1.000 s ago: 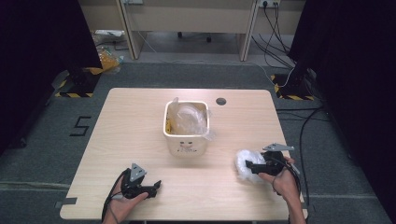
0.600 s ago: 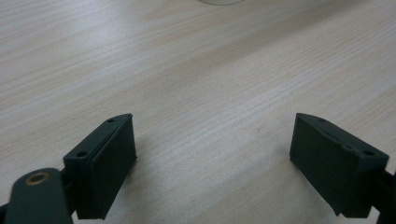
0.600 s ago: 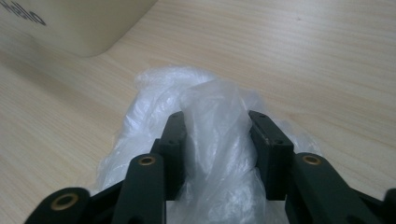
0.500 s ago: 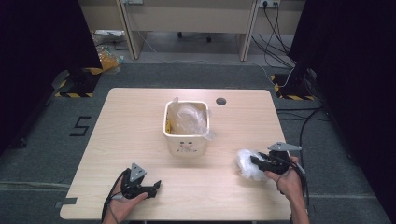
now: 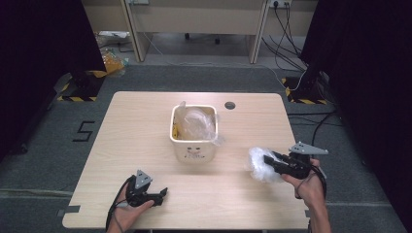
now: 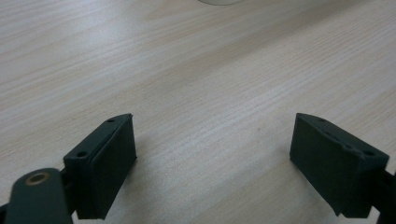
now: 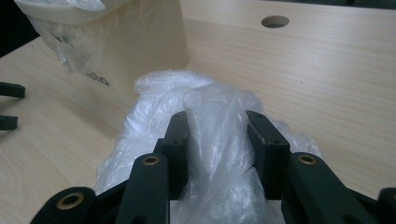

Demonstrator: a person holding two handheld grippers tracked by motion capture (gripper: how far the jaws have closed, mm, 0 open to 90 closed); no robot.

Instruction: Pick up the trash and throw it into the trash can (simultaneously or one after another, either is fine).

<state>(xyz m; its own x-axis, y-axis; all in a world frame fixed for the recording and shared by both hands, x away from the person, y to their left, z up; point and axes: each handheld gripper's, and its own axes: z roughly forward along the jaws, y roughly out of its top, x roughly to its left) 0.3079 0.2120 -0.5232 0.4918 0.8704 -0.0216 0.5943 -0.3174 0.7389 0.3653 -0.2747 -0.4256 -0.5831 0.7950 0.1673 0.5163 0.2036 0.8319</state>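
Right of the bin [image 5: 193,133], near the table's [image 5: 145,116] right edge, my right gripper [image 5: 270,160] is clamped on a crumpled clear plastic bag [image 5: 260,165]. Jaws have just been closing; the bag sits between them. In the right gripper view the pads press a bunched fold of the bag [image 7: 212,135] from both sides, and the rest of the film spills out below and to the left of the right gripper [image 7: 215,135]. Bag is apart from the bin, at approx. the level of the bin's front wall. Whether the bag's underside touches the table: cannot tell.

Bin: cream, square, upright, at table centre. A clear liner [image 5: 197,121] fills its mouth and drapes over the rim. In the right gripper view the bin [image 7: 140,42] stands beyond the bag, upper left, with liner film hanging down its wall.

Cable hole [image 5: 230,105]: behind the bin, to its right.

Left gripper [image 5: 163,193]: in front of the bin, to its left, near the table's front edge, well apart from bin and bag. Left gripper view: jaws wide apart over bare wood, nothing between them, left gripper [image 6: 212,158] held low over the table.
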